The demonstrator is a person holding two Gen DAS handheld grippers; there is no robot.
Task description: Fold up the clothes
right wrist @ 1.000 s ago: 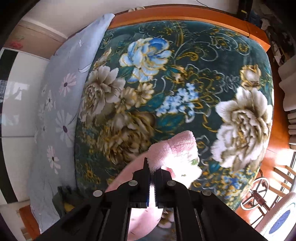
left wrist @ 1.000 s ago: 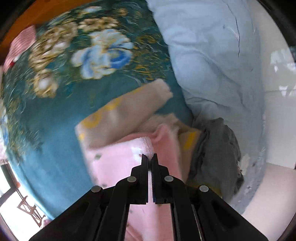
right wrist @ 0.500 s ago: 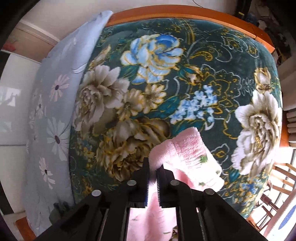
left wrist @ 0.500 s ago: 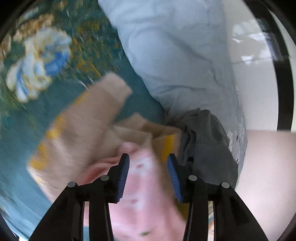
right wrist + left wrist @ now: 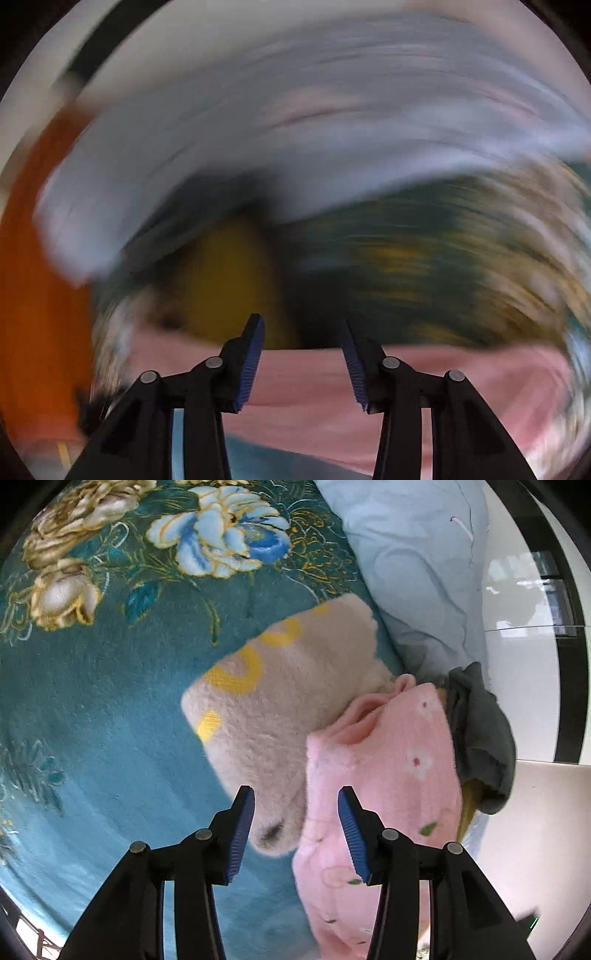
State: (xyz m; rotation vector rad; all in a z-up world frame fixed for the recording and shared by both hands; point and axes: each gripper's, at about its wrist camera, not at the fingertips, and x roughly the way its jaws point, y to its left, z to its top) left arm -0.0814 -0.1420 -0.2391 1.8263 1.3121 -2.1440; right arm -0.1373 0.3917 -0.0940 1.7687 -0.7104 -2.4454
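Fleecy cloth is stacked at the bed's corner, and the stack looks loose. Going left to right in the left wrist view: the floral blanket (image 5: pixel 92 709), then a beige piece (image 5: pixel 280 701) with yellow marks, then the pink piece (image 5: pixel 388 775) lying partly over it, then a dark grey garment (image 5: pixel 484 738) bunched at the edge under a pale blue quilt (image 5: pixel 417 561).

The left gripper (image 5: pixel 295 823) is about half open and opening, nothing pinched; the seam between beige and pink shows between its fingers, below them. The right gripper (image 5: pixel 301 360) is likewise about half open and opening, with nothing seen pinched; its view is smeared, with pink cloth (image 5: pixel 406 376) below the fingers.

Risks, as I judge them:
1. The pink fold sits near the mattress edge; with both grips let go, it could slump or slide off.
2. A finger dragging through fleece could pull the fold open.
3. The right hand's fast swing could catch the pile.

Against 1 second ago: both grippers were then clamped on pink cloth; now neither is. The left view has closed in on the pile, and the right view, then sharp, has turned toward the quilt.
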